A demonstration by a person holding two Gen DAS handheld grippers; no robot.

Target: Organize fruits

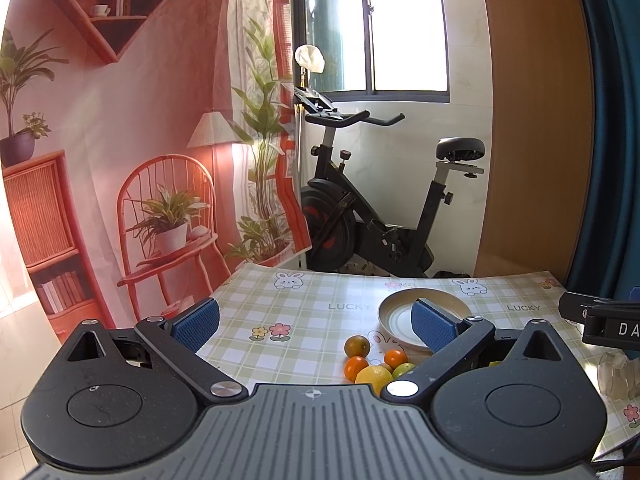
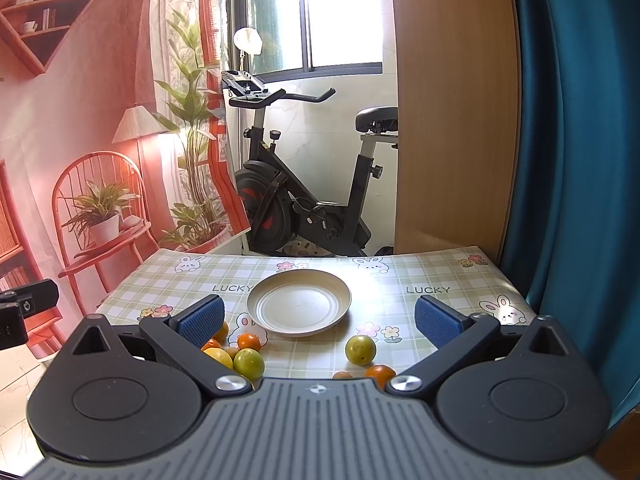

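place: home | cues: exercise bike (image 2: 304,184); checked tablecloth (image 2: 400,280); curtain (image 2: 580,160)

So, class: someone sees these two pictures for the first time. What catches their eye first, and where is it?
Probably the empty pale plate in the middle of the checked tablecloth, with small citrus fruits clustered in front of it, such as the lone green fruit. Behind the table stands a black exercise bike, beside a pink printed backdrop. Both grippers are open and hold nothing.

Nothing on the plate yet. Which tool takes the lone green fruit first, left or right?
Right, probably. The right tool is open with the green fruit lying between its fingers, just short of the empty plate. The left tool, also open, faces the fruit cluster instead.
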